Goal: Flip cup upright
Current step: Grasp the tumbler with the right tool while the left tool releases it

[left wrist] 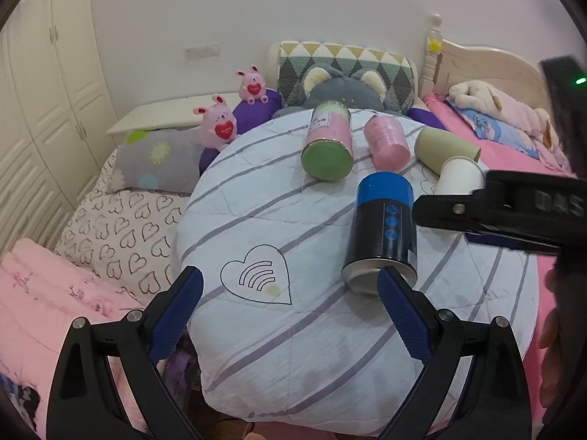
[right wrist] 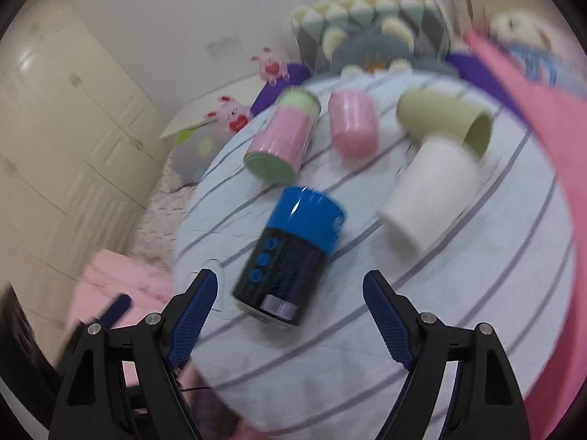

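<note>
Black cylindrical can with blue cap (left wrist: 381,227); pink can with pale-green ends (left wrist: 328,143); plain pink cup (left wrist: 387,141). Olive-green cup (left wrist: 444,145); white paper cup (left wrist: 460,176). Pale-blue quilt (left wrist: 293,330) striped grey-purple (one outlined heart motif).

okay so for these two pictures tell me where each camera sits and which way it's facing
Left wrist: rides the left tongs, faces across the striped quilt toward the headboard; both own fingers show, the right tongs enter from the right.
Right wrist: rides the right tongs, faces the same way, blurred; both own fingers show.
Shared: black-and-blue can, white cup, all lying down.
</note>
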`<act>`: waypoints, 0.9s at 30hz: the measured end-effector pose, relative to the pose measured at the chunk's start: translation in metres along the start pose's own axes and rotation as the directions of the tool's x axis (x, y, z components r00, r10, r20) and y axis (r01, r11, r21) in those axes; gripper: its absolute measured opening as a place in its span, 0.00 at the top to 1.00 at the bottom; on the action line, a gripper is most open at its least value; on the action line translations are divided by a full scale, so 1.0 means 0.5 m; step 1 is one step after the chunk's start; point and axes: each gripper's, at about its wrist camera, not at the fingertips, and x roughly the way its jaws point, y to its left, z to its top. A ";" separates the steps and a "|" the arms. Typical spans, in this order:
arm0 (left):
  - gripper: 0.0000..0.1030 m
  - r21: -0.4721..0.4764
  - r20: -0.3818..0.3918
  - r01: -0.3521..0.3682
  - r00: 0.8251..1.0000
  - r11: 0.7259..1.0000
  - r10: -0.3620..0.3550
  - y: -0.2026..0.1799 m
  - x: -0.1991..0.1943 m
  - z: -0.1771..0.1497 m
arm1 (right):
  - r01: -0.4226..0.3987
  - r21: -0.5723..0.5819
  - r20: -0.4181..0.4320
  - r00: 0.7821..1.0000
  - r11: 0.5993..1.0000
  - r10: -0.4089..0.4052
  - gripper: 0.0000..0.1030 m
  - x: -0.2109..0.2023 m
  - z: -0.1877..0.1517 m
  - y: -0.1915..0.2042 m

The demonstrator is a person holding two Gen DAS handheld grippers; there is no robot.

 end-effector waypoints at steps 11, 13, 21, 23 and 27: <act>0.05 0.038 -0.047 0.070 0.997 0.997 -0.068 -0.005 0.066 0.035 | -0.046 0.168 -0.104 0.992 0.985 0.064 0.20 0.096 0.042 -0.041; 0.05 0.043 -0.060 0.085 0.995 0.995 -0.082 -0.008 0.080 0.044 | -0.053 0.183 -0.110 0.991 0.982 0.074 0.20 0.105 0.054 -0.046; 0.05 0.052 -0.087 0.104 0.991 0.993 -0.099 -0.010 0.111 0.059 | -0.090 0.186 -0.145 0.982 0.978 0.118 0.20 0.165 0.082 -0.049; 0.05 0.051 -0.092 0.105 0.991 0.993 -0.100 -0.009 0.113 0.057 | -0.090 0.163 -0.143 0.983 0.982 0.114 0.20 0.172 0.083 -0.046; 0.05 0.037 -0.101 0.119 0.988 0.992 -0.115 -0.005 0.115 0.055 | -0.091 0.087 -0.104 0.990 0.992 0.100 0.30 0.164 0.085 -0.033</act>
